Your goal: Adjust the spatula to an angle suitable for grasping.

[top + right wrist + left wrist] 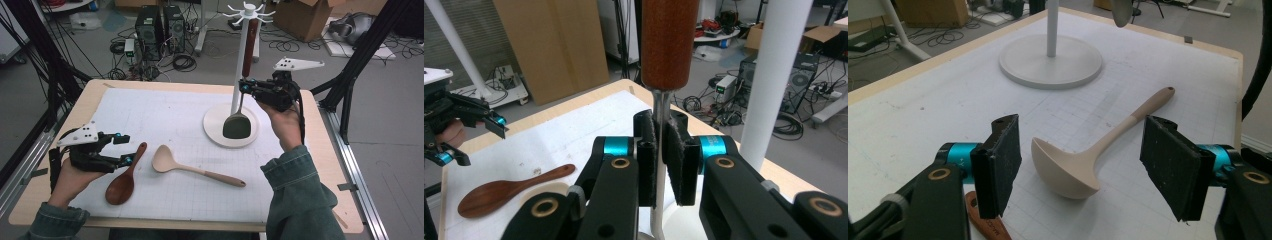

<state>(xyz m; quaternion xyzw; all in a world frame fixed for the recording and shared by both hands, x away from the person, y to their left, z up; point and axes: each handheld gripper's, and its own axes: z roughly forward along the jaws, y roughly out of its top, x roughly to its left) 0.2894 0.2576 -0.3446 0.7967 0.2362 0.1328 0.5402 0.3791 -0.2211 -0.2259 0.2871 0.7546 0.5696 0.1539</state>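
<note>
A white utensil stand rises from a round base on the mat's far right. A spatula with a red-brown handle and dark head hangs upright beside the pole. I cannot tell whether it is hooked. My right gripper is shut on its metal shank, just under the handle. My left gripper is open at the near left, its jaws wide on either side of a beige ladle. A dark wooden spoon lies just left of the ladle.
A white gridded mat covers most of the wooden table. Black frame posts stand at both sides. Computer towers, cables and cardboard boxes sit on the floor beyond the far edge.
</note>
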